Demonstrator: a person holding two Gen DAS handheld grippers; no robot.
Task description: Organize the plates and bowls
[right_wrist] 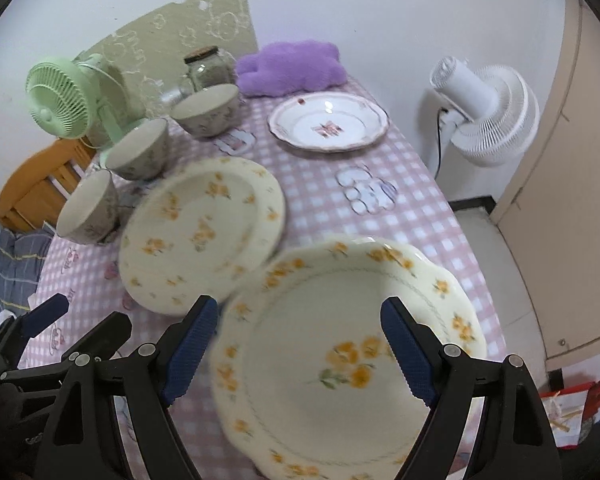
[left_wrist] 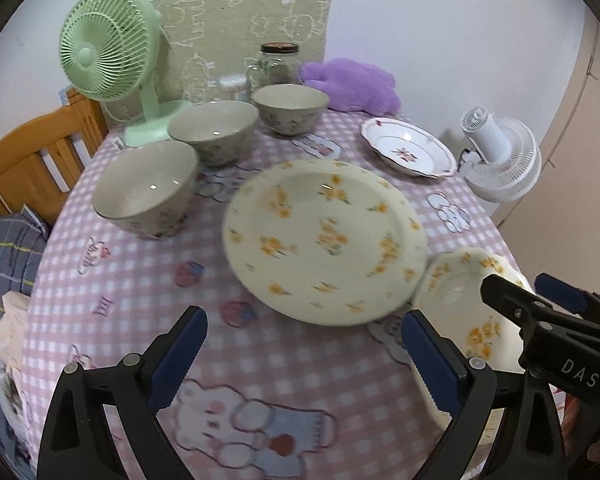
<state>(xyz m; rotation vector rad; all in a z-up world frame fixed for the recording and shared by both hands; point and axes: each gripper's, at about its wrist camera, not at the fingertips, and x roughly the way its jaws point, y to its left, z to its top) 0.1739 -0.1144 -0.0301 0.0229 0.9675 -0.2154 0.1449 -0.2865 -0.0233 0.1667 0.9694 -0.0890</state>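
Note:
A round cream plate with yellow flowers (left_wrist: 324, 240) (right_wrist: 200, 232) lies mid-table. A scalloped cream plate with yellow flowers (right_wrist: 348, 356) (left_wrist: 472, 304) lies at the near right edge. A white plate with a pink flower (left_wrist: 408, 146) (right_wrist: 328, 124) lies at the far right. Three grey-green bowls (left_wrist: 148, 192) (left_wrist: 216, 132) (left_wrist: 290, 108) stand in a row on the left. My left gripper (left_wrist: 304, 344) is open and empty over the cloth, just short of the round plate. My right gripper (right_wrist: 300, 340) is open and empty over the scalloped plate.
The table has a pink checked cloth (left_wrist: 140, 300). A green fan (left_wrist: 108, 44), a glass jar (left_wrist: 278, 64) and a purple plush (left_wrist: 352, 84) stand at the back. A white fan (right_wrist: 488, 116) stands off the right edge. A wooden bed frame (left_wrist: 32, 156) is on the left.

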